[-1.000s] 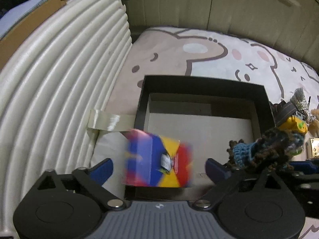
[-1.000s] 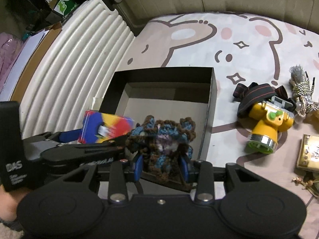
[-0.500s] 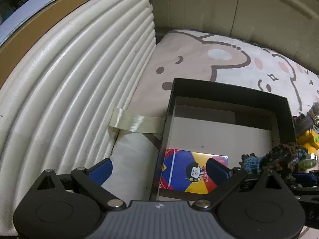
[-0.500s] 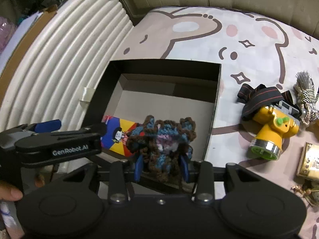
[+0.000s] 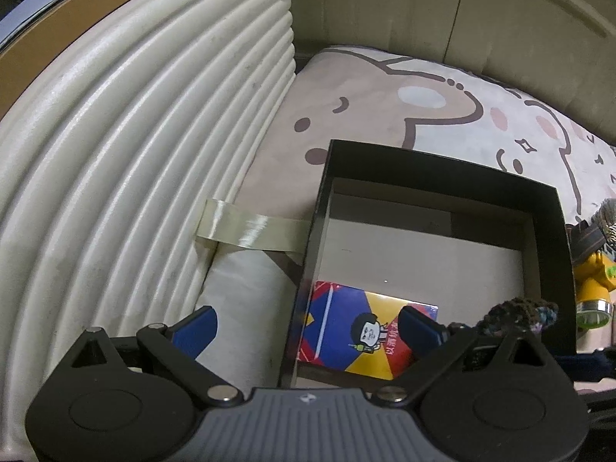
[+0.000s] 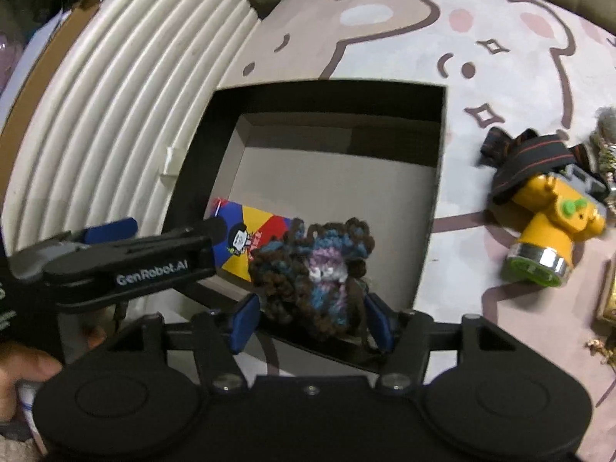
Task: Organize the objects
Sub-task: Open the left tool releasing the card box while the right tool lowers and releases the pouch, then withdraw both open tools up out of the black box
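Your left gripper (image 5: 306, 325) is spread wide with nothing in it; one blue pad sits outside the black box (image 5: 548, 231) over the mat, the other hangs over the colourful card pack (image 5: 354, 340); that pack is lying flat on the box floor, tucked into the near left corner. Your right gripper (image 6: 310, 321) has just been opening, and the crochet piece (image 6: 312, 265) is sitting between the jaws; the blue pads look like they've come off its sides, with a visible gap on the left one, though the yarn does brush close on the right so it's hard to be totally sure there. The crochet thing is over the near edge of the box, just beside the card pack. Outside the box, on the cartoon bear mat (image 6: 385, 38), the yellow headlamp (image 6: 550, 231) with its striped strap lies well off to the right; a strip of clear tape (image 5: 250, 229) runs from the ribbed white cushion (image 5: 134, 154) to the box wall.
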{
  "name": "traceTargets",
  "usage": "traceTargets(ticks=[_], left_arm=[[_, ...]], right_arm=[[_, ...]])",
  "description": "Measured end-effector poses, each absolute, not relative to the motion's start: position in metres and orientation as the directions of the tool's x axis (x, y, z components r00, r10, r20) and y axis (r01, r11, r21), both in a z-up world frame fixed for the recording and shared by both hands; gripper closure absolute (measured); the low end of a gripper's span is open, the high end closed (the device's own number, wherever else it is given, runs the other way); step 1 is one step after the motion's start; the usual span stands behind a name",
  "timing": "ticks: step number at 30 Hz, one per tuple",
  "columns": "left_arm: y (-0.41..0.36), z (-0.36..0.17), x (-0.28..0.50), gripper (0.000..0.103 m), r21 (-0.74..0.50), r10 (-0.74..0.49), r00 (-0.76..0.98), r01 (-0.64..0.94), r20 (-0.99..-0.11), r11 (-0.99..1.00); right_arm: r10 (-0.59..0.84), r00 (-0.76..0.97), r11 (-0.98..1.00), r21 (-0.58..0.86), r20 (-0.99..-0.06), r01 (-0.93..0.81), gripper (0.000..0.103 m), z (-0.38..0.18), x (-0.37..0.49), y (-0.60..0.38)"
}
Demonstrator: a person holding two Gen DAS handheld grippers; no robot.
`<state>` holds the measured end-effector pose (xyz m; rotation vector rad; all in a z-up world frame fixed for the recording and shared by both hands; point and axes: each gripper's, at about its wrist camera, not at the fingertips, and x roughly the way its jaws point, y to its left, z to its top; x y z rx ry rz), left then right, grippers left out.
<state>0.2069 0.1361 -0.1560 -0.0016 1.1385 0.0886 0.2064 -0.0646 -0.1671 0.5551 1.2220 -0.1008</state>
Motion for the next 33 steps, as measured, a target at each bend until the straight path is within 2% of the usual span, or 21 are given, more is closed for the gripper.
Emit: traceTargets(ticks=[3, 5, 7, 16, 33], left_arm=[[0.134, -0.154, 0.206, 0.004, 0.041, 0.068, 0.418, -0.073, -0.906, 0.997], [0.134, -0.152, 0.205, 0.004, 0.038, 0.067, 0.422, -0.078, -0.904, 0.996], [0.134, -0.15, 0.204, 0.004, 0.033, 0.065, 0.424, -0.082, -0.903, 0.996], [0.132, -0.127, 0.196, 0.004, 0.012, 0.055, 0.449, -0.097, -0.892, 0.995], [0.096, -0.07, 0.166, 0.004, -0.009, 0.021, 0.549, -0.051, -0.836, 0.999]], right_arm=[[0.183, 0.384, 0.87, 0.331, -0.905, 0.365, 0.042, -0.156, 0.201, -0.068], [0.17, 0.414, 0.876, 0.329, -0.894, 0.352, 0.051, -0.146, 0.198, -0.07], [0.185, 0.444, 0.868, 0.357, -0.877, 0.344, 0.055, -0.139, 0.195, -0.073], [0.156, 0.497, 0.863, 0.362, -0.854, 0.352, 0.055, -0.124, 0.184, -0.088], [-0.015, 0.603, 0.871, 0.286, -0.797, 0.399, 0.049, -0.089, 0.135, -0.122]])
